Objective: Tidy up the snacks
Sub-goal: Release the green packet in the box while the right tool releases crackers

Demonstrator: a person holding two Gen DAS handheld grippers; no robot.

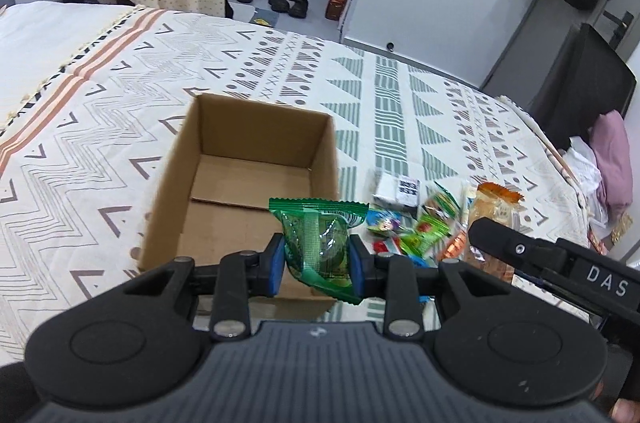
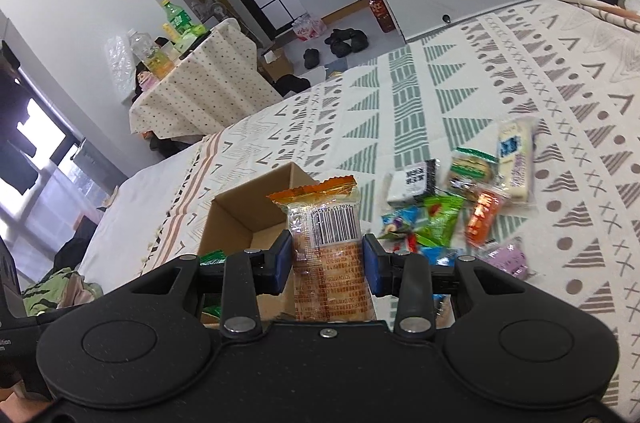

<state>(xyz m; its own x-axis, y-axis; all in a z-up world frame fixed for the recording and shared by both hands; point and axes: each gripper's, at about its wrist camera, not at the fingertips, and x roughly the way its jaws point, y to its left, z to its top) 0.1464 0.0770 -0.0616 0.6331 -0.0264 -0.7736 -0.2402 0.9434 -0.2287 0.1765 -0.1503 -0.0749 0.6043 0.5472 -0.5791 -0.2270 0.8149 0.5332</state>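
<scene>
One green snack packet [image 1: 320, 243] is pinched between the blue pads of the left gripper [image 1: 317, 259], hanging over the near right corner of the single open cardboard box [image 1: 168, 183]. One orange-topped barcoded packet [image 2: 330, 243] is clamped upright in the right gripper [image 2: 326, 261], just right of that box. About nine loose snacks [image 2: 448, 211] lie heaped on the patterned bedspread [image 1: 360, 83] to the right, overlapping and blurred, so their labels cannot be read.

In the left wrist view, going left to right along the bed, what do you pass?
cardboard box → green snack packet held in the left gripper → pile of loose snacks → right gripper → pink cloth at the bed's edge.
</scene>
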